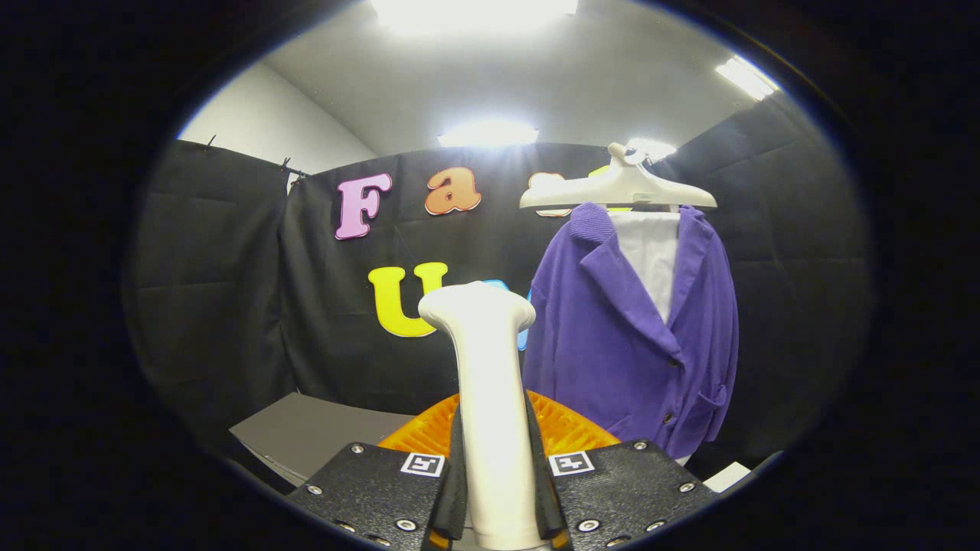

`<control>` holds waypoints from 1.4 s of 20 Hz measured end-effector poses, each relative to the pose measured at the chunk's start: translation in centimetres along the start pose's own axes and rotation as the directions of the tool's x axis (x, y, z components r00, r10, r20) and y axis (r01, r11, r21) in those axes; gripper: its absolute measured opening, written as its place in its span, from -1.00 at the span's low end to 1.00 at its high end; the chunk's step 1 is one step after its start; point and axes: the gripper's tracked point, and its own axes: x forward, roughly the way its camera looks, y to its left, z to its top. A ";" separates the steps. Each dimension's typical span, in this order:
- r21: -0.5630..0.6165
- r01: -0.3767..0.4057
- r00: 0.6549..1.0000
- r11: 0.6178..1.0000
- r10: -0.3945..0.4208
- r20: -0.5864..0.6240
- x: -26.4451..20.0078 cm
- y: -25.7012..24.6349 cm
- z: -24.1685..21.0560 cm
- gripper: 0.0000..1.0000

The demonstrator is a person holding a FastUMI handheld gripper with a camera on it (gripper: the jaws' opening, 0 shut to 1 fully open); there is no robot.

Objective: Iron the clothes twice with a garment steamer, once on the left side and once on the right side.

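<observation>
i'm holding the garment steamer (pixel 490 413) upright with the gripper (pixel 498 497), both fingers pressing its handle, jaws closed to the handle's width. the purple jacket (pixel 612 344) is hanging on a hanger (pixel 617 191), beyond the steamer and to its right, apart from its head. i'm judging the head needs to meet the jacket's left panel first, flat against the cloth.

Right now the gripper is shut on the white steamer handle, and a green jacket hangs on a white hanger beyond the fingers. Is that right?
Not quite: the jacket is purple, not green, as the gripper view shows. The rest holds: the gripper is shut on the white steamer handle, and the jacket hangs on a white hanger beyond the fingers.
</observation>
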 end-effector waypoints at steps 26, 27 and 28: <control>0.056 0.260 0.961 0.964 -0.264 0.078 7.2 -13.6 2.1 -0.30; 0.053 0.261 0.961 0.964 -0.265 0.076 7.2 -13.6 1.9 -0.30; 0.050 0.264 0.961 0.963 -0.267 0.069 7.2 -13.6 1.6 -0.30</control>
